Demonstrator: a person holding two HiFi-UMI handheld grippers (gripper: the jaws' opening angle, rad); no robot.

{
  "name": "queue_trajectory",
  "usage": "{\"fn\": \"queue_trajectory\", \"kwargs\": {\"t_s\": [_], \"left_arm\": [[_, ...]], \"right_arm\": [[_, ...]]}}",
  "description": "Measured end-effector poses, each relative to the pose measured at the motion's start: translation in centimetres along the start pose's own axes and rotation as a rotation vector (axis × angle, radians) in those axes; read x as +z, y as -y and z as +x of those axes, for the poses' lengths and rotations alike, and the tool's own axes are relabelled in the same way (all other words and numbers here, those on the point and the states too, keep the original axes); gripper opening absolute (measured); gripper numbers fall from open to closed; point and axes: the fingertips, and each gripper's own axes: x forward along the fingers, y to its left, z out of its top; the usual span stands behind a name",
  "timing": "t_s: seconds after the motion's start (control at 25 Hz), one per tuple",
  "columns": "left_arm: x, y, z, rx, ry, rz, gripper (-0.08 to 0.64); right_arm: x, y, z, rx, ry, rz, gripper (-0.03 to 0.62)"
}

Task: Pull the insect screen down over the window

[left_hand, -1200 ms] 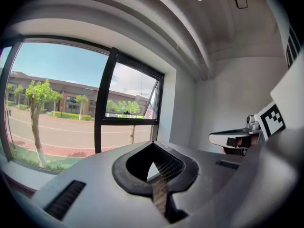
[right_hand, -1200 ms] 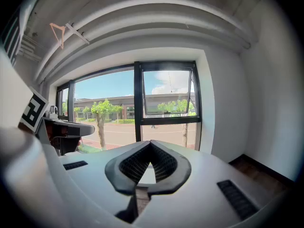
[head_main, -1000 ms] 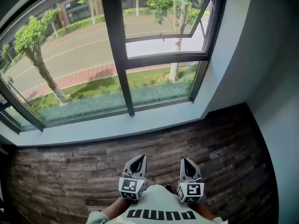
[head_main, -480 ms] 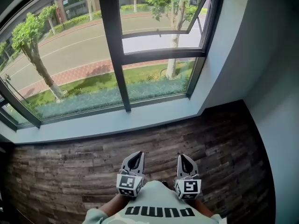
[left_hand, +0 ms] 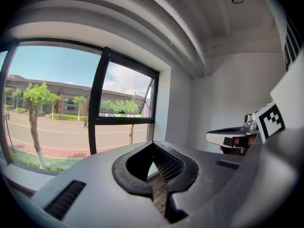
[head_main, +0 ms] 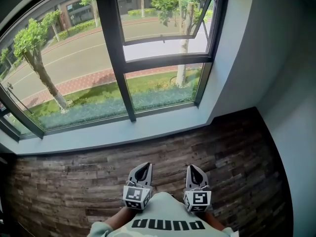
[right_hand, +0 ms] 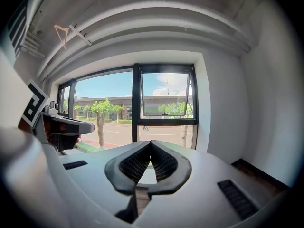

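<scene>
The window (head_main: 163, 48) has dark frames, and its upper right sash (head_main: 168, 14) is tilted open outward. No insect screen shows over the glass. My left gripper (head_main: 143, 166) and right gripper (head_main: 192, 168) hang side by side low in the head view, over the wooden floor and short of the sill (head_main: 123, 132). Both are shut with nothing between the pads. In the left gripper view the shut left gripper (left_hand: 153, 144) points at the window (left_hand: 124, 108), with the right gripper (left_hand: 232, 137) beside it. In the right gripper view the shut right gripper (right_hand: 150, 142) faces the open sash (right_hand: 166, 95).
Dark wood planks (head_main: 74, 181) cover the floor up to the pale sill. A white wall (head_main: 276, 58) closes the right side next to the window. A clothes hanger (right_hand: 61, 32) hangs near the ceiling at the left. The person's pale shirt (head_main: 168, 221) fills the bottom edge.
In the head view the window's middle post has slid to the left and both grippers have edged a little toward the sill. Both stay shut and empty.
</scene>
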Motion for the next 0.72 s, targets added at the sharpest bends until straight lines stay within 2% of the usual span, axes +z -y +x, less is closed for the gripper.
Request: {"fn": "queue_trajectory", "kwargs": {"t_s": [0.36, 0.72], "left_arm": [[-0.4, 4.7, 2.2, 0.001, -0.024, 0.044, 0.012], [-0.5, 4.1, 5.3, 0.027, -0.034, 0.056, 0.011]], "right_arm": [[-1.4, 6.0, -1.4, -0.026, -0.004, 0.041, 0.005], [-1.9, 8.3, 1.1, -0.02, -0.022, 0.051, 0.005]]}}
